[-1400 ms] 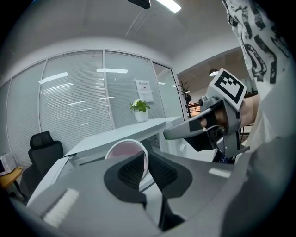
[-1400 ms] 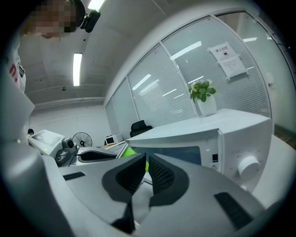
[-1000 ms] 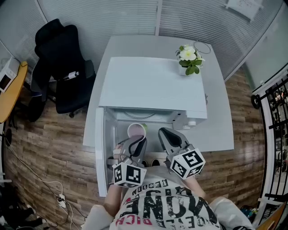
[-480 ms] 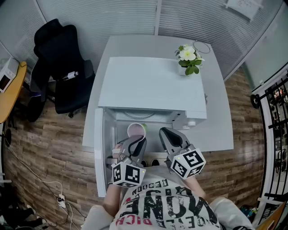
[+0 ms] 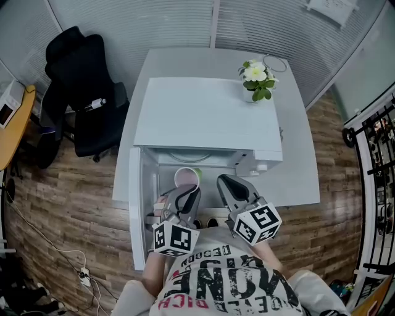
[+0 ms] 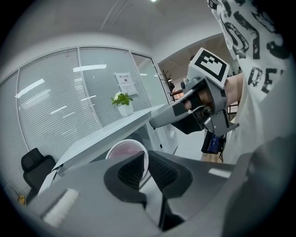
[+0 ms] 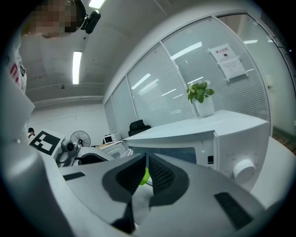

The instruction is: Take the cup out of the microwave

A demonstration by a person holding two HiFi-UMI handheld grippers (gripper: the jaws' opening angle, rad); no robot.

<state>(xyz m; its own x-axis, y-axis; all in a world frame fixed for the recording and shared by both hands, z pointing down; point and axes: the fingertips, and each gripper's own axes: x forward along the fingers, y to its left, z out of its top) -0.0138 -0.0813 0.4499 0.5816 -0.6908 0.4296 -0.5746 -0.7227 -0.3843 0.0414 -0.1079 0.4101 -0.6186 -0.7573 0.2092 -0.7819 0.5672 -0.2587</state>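
Left hand-held gripper [image 5: 189,192] pinches the near rim of the upright cup [image 5: 187,177], just ahead at the microwave's [image 5: 210,117] open mouth, while the right hand-held gripper [image 5: 226,184], jaws pressed together, hangs empty alongside.

White rectangular table [image 5: 302,176] on a brown wood-plank floor [image 5: 68,197], backed by curved glass partition walls with horizontal blinds [image 5: 154,24]; a paper sheet [image 5: 336,9] is on the glass behind the table's right corner. Left of the table is a black office swivel chair [image 5: 86,92], and further left a yellow-topped wooden desk [image 5: 15,129]. A white power strip with cables [image 5: 82,271] lies front-left of the table, a black metal rack [image 5: 376,160] stands well to its right, and a long ceiling strip light [image 7: 77,67] is on overhead.
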